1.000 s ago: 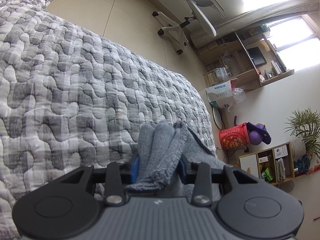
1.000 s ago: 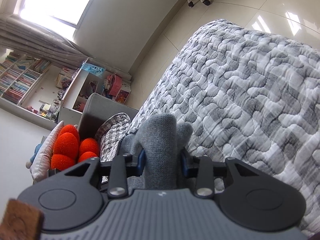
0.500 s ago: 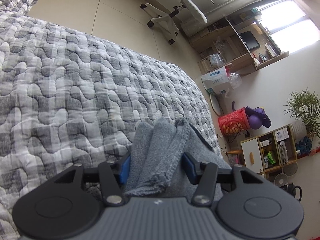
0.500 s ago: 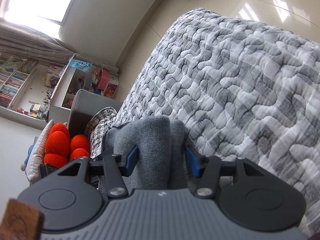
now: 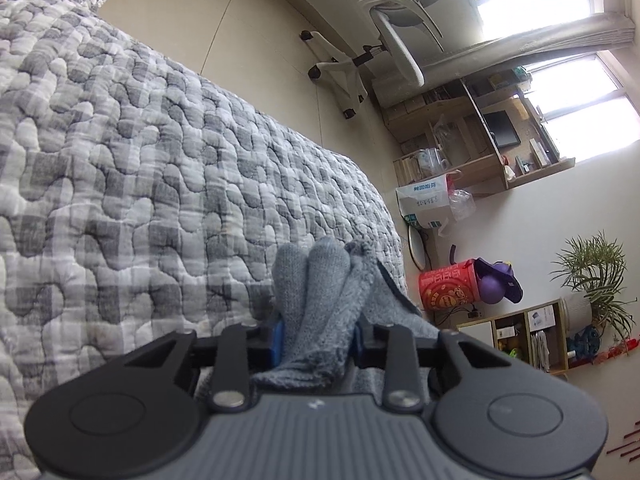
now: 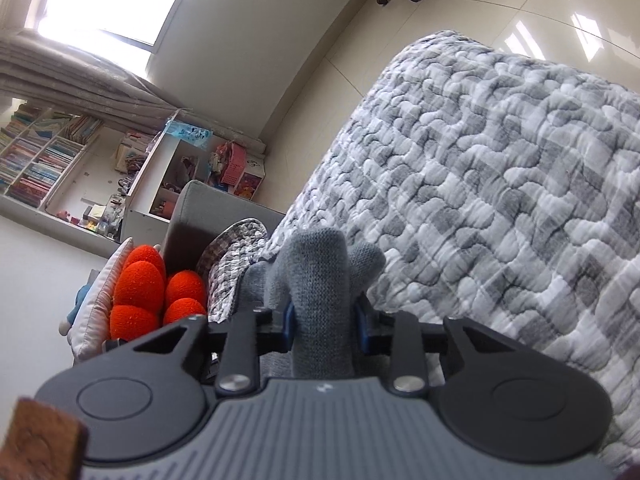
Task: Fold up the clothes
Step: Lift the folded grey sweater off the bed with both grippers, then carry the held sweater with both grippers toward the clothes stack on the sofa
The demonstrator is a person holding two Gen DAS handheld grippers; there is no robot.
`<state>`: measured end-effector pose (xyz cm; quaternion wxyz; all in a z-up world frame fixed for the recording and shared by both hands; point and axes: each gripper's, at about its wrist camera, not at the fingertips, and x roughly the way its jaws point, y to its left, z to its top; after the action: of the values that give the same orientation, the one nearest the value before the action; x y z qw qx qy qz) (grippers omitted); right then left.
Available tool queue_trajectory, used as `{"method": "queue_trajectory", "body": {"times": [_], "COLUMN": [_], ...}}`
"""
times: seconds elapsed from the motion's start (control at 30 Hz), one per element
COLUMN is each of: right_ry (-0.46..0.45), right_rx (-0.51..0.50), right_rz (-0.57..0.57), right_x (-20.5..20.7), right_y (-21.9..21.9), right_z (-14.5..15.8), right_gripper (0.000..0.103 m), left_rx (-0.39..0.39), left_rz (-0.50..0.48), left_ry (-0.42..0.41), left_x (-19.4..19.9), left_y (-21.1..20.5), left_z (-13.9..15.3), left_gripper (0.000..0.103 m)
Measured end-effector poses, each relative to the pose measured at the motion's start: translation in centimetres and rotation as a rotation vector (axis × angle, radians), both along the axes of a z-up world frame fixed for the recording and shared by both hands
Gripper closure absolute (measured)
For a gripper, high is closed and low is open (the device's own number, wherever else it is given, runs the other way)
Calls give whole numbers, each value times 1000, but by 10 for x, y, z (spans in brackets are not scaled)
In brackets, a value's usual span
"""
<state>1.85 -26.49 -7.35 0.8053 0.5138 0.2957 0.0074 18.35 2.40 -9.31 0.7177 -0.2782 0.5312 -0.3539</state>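
Garment: you have a grey knitted garment [image 5: 320, 300], bunched in thick folds, lifted at the near edge of the bed [image 5: 140, 160], which wears a grey-and-white quilted cover.
Left tool [image 5: 318, 338]: its jaws have just been closing, and you now pinch a gathered wad of the knit between the blue pads; a frayed hem pokes out behind them.
Right tool [image 6: 323, 322]: its jaws have likewise just been closing, and you clamp a rounded fold of the same grey knit [image 6: 316, 276].
Weight: you can expect it to be light, though thick enough to sag between your two grips.
Stiffness: it is soft and limp, so judge that it holds no shape of its own and drapes wherever you leave it unsupported.
Surface: the knit looks fuzzy rather than slick, so it should not slide out, but it can stretch.
Where to hold: you do better gripping a single edge or corner than a bunched wad; thick layers may creep apart.
Fragility: none to speak of, though loose loops could snag on the pads.
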Motion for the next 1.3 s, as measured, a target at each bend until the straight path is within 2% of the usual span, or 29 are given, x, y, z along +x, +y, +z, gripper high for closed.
{"method": "queue_trajectory", "body": {"times": [0.27, 0.43, 0.63, 0.83, 0.9, 0.97, 1.1, 1.23, 1.3], "right_ry": [-27, 12, 72, 118, 123, 130, 127, 128, 130], "right_rx": [63, 27, -15, -21, -36, -38, -33, 10, 44], "right_rz": [75, 216, 380, 481, 486, 481, 460, 442, 442], "right_x": [10, 33, 67, 94, 96, 99, 95, 93, 92], "right_y": [22, 41, 71, 101, 104, 103, 93, 85, 85], "right_z": [17, 31, 28, -3, -11, -17, -20, -26, -33], "right_gripper": [72, 72, 72, 71, 69, 66, 51, 48, 48], "left_rx": [46, 54, 94, 150, 152, 150, 117, 71, 79], "left_rz": [131, 232, 341, 382, 374, 365, 334, 341, 347], "left_ry": [-28, -7, 25, 58, 58, 56, 66, 86, 69], "left_x": [-29, -55, -76, -71, -68, -65, -57, -56, -60], "left_y": [50, 96, 140, 167, 172, 176, 180, 174, 171], "left_z": [49, 65, 61, 35, 26, 18, 4, -5, -2], "left_gripper": [72, 72, 72, 71, 69, 63, 51, 51, 58]}}
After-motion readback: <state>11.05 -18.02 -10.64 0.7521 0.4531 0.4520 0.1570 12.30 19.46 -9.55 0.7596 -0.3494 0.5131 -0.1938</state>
